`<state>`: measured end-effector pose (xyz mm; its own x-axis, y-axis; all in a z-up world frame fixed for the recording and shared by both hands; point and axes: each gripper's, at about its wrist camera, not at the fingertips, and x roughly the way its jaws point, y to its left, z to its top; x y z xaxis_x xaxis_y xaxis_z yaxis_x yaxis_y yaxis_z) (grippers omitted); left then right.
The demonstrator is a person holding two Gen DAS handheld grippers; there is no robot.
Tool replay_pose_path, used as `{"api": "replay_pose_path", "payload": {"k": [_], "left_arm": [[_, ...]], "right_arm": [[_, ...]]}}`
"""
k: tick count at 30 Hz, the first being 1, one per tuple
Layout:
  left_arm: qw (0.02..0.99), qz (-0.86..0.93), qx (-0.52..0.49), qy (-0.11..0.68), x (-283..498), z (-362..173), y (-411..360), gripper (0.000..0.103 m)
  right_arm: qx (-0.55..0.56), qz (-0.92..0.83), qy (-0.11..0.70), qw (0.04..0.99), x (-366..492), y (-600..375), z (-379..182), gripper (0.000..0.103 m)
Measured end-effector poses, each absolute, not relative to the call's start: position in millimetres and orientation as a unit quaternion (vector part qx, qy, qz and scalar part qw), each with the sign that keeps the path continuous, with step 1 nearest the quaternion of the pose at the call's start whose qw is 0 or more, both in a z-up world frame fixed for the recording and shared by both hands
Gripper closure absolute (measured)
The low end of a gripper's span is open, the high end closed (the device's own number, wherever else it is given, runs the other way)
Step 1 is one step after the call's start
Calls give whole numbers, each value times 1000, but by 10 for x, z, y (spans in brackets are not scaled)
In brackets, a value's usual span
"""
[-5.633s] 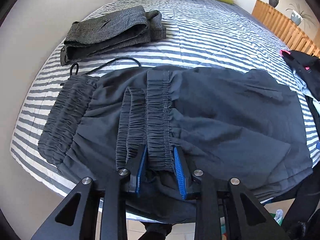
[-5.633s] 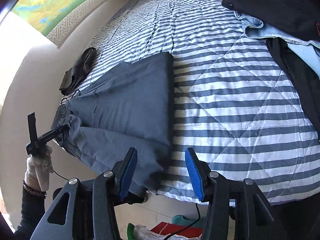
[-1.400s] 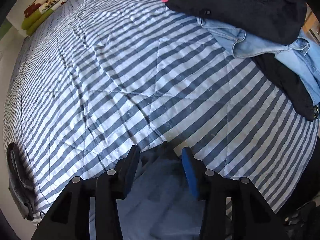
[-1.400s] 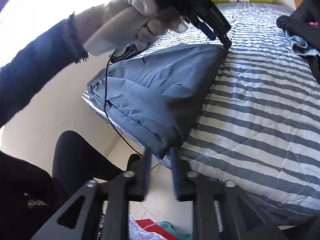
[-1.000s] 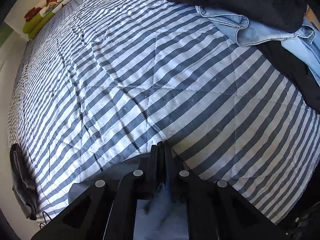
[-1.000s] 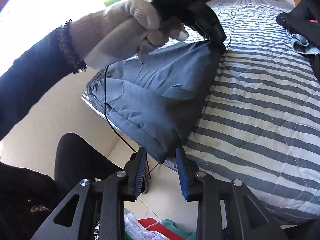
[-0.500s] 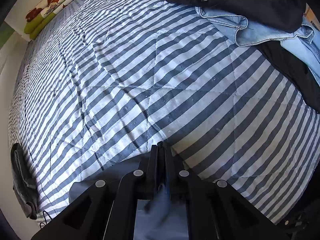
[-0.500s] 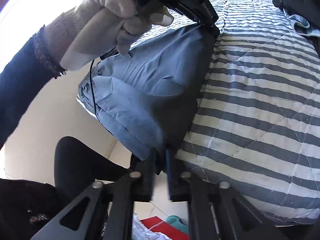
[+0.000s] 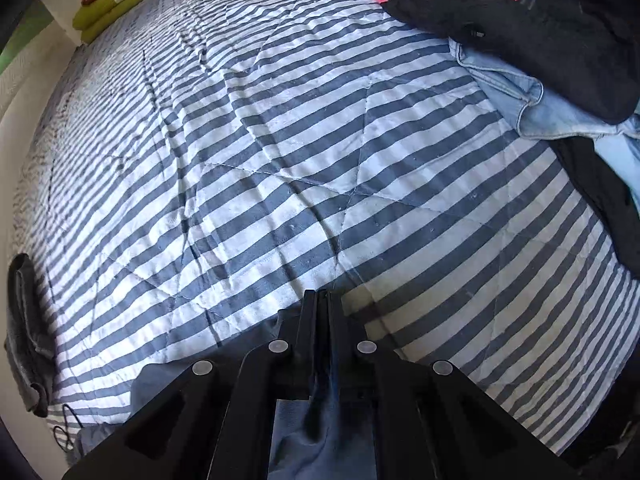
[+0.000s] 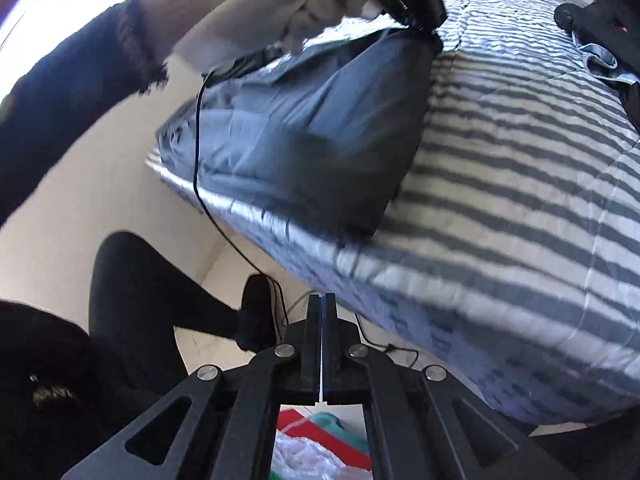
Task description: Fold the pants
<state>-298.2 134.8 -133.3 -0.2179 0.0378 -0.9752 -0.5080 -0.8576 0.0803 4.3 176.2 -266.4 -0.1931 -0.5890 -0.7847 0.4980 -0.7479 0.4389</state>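
Carrying the fold over means lifting evenly: my left tongs [image 9: 321, 298] pinch the far corner of the pants [image 10: 312, 128], which lie at the bed [image 10: 540, 184] edge toward ten o'clock; my right tongs [image 10: 321, 300] closed on nothing, so I'd regrip the near corner first

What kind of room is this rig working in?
Most likely a bedroom. The grey pants lie on a bed under a blue and white striped quilt, green folded bedding sits at its far end, and other clothes are piled on it.
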Motion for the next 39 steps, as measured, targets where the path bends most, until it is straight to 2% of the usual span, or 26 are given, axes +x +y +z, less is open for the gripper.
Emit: {"api": "replay_pose_path", "payload": {"k": [2, 5, 6, 9, 11, 17, 20, 22, 24, 28, 31, 34, 36, 39], "left_arm": [[193, 758, -596, 182, -2964, -1229, 1314, 91], [204, 776, -577, 151, -2900, -901, 1144, 68], [203, 786, -567, 142, -2850, -794, 1069, 67], [200, 807, -544, 112, -2603, -539, 740, 67], [198, 810, -545, 84, -2397, -553, 412, 67], [142, 807, -572, 48, -1253, -1095, -420, 67], [107, 802, -587, -6, -992, -1384, -843, 68], [98, 819, -565, -18, -844, -1427, -996, 70], [91, 823, -560, -32, -744, -1394, -1092, 70], [66, 833, -549, -23, -521, -1285, -1398, 70], [55, 845, -530, -50, -445, -1092, -1715, 70], [39, 862, -503, -45, -540, -895, -1974, 70], [37, 862, -504, -49, -678, -873, -2129, 70], [16, 852, -521, -36, -805, -1035, -2335, 70]], "right_arm": [[536, -758, -72, 364, 3, 1872, -2598, 103], [512, -767, -116, 369, -111, 2095, -2387, 100], [504, -772, -123, 367, -149, 2162, -2337, 100], [481, -790, -121, 361, -334, 2112, -2212, 100], [472, -796, -105, 363, -431, 2013, -2190, 99], [513, -763, -88, 384, -814, 1654, -2314, 99], [507, -764, -87, 390, -1224, 1475, -2214, 99], [503, -781, -56, 367, -1600, 1268, -2223, 97], [527, -775, -62, 344, -2049, 1151, -2348, 97], [526, -821, -18, 224, -2476, 1170, -2366, 97], [518, -823, -19, 231, -2441, 1135, -2256, 94], [517, -803, -11, 295, -2165, 842, -2121, 92], [517, -789, 18, 331, -1820, 709, -2072, 88], [518, -771, 59, 365, -1280, 684, -2112, 88]]}}
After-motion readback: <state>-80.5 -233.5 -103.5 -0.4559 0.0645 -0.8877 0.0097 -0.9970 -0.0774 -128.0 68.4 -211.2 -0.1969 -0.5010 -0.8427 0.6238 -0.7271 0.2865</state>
